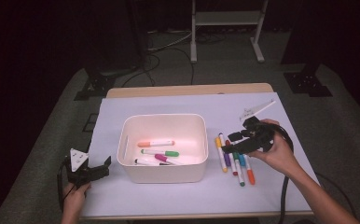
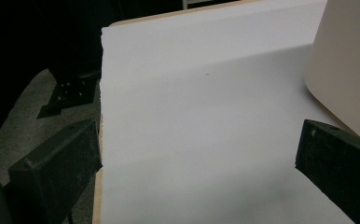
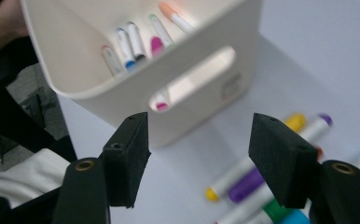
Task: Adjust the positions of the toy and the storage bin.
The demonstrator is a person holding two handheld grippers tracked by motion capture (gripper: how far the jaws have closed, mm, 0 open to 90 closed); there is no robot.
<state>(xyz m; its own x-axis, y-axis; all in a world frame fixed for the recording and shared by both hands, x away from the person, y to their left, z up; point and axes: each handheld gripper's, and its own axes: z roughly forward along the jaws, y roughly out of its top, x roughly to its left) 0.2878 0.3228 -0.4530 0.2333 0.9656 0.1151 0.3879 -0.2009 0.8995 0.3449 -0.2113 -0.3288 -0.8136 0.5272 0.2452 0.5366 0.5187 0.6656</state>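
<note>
A white bin (image 1: 162, 175) stands mid-table and holds several markers, among them an orange-capped one (image 1: 155, 143) and a green-capped one (image 1: 159, 152). More markers lie in a row right of the bin: a yellow one (image 1: 221, 155), a purple one (image 1: 226, 156) and an orange-tipped one (image 1: 249, 170). My right gripper (image 1: 229, 143) hovers over that row, pointing at the bin, open with nothing between its jaws. In the right gripper view its jaws (image 3: 199, 135) frame the bin's handle slot (image 3: 192, 79), with the yellow marker (image 3: 229, 182) below. My left gripper (image 1: 106, 168) rests open and empty left of the bin.
A white sheet (image 1: 243, 196) covers the table; its left edge (image 2: 101, 93) runs close to my left gripper. A small pale plastic piece (image 1: 257, 109) lies at the back right. A white stand (image 1: 225, 28) and cables sit on the floor beyond the table.
</note>
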